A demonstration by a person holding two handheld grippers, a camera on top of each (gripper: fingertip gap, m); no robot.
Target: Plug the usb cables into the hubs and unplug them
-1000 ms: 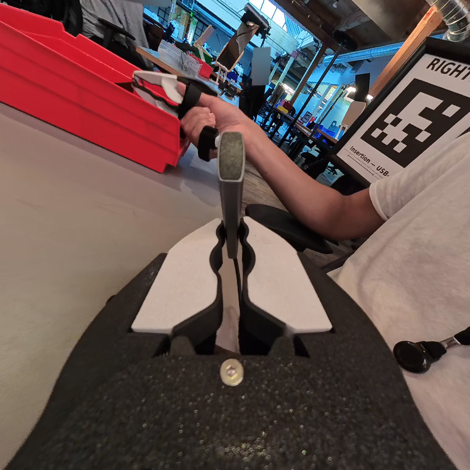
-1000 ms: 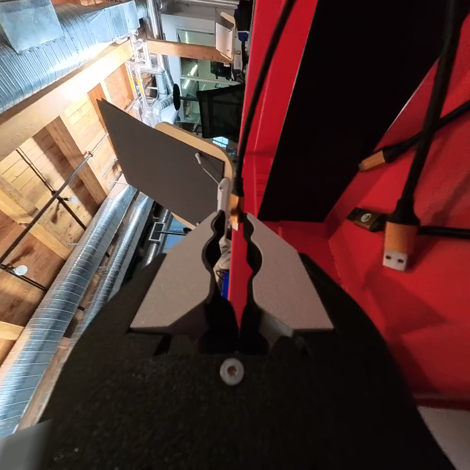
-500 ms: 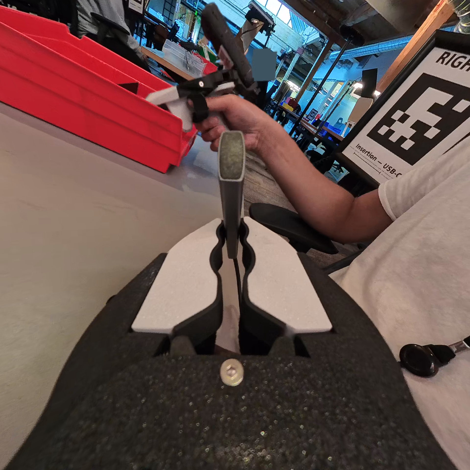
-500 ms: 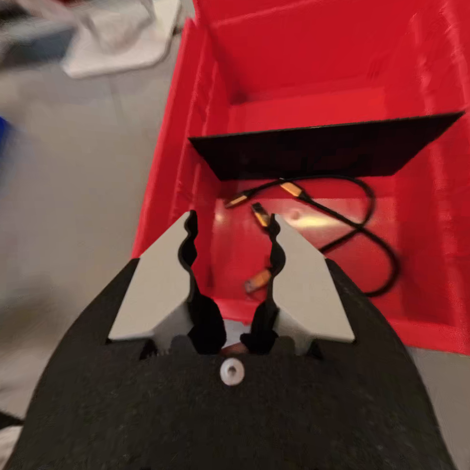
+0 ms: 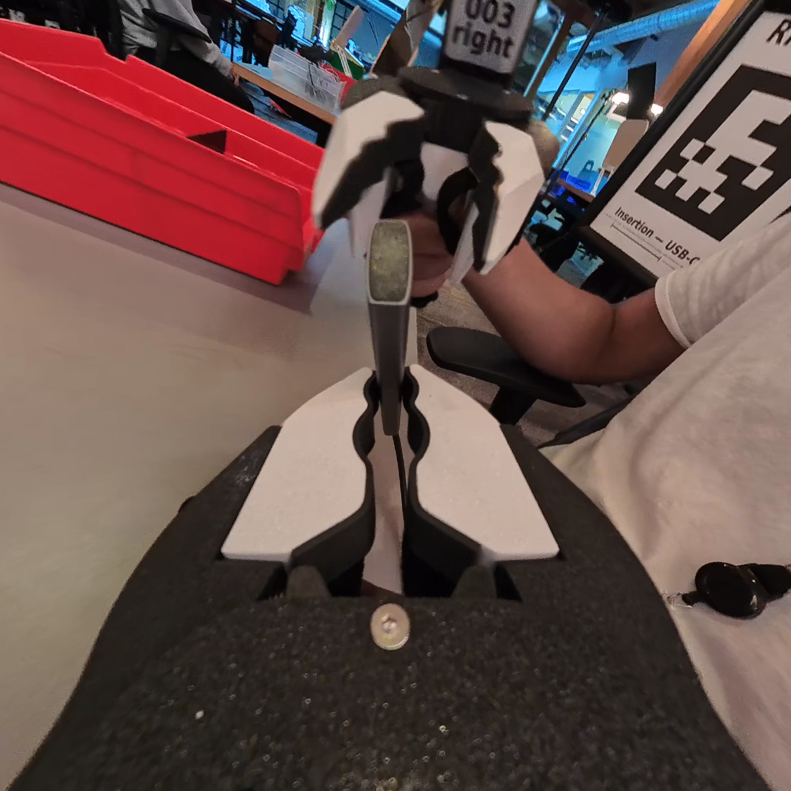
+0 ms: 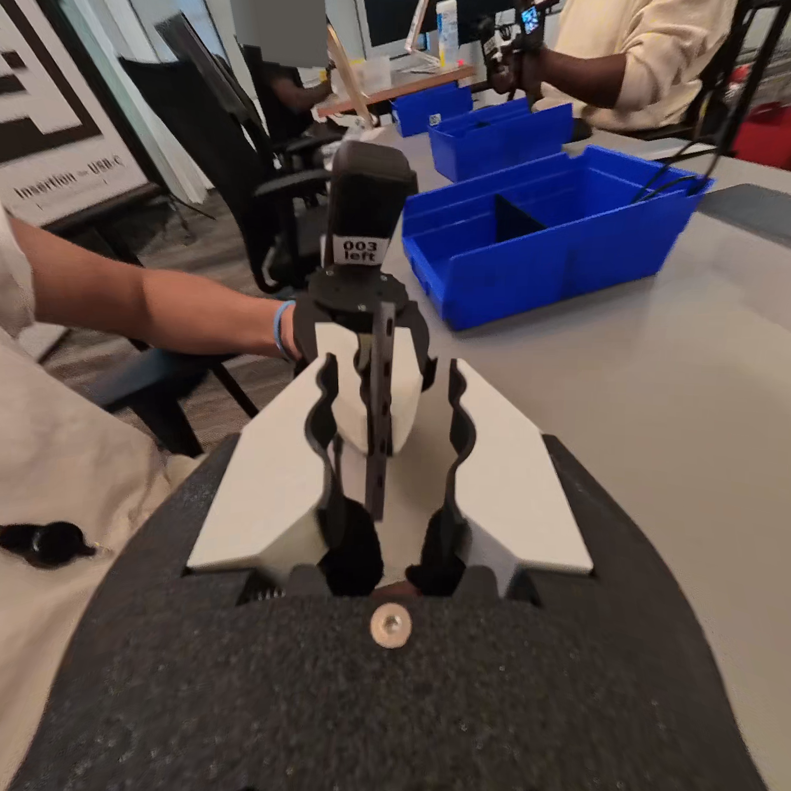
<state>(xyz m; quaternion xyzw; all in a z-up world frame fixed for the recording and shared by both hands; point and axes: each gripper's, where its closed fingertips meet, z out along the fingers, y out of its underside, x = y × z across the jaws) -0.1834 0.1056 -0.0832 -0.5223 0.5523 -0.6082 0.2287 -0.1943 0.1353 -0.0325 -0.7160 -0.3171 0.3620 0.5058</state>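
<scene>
My left gripper is shut on a slim dark grey hub and holds it upright above the grey table. A thin black cable runs back from the hub between the fingers. My right gripper is open and empty. It faces the left gripper, and the hub's ported edge stands in the gap between its fingers, touching neither. In the left wrist view the right gripper hovers just behind the hub's top end.
A red bin sits at the table's far left. Blue divided bins stand to the right on the table. A marker sign and an office chair are beside the table. Another person works at the far side. Across from one pair of fingers to the other is roughly 6 cm.
My right gripper let go of an orange-tipped cable at the red bin, opened, and swung round to face the left gripper and the hub. The left gripper stayed still.
</scene>
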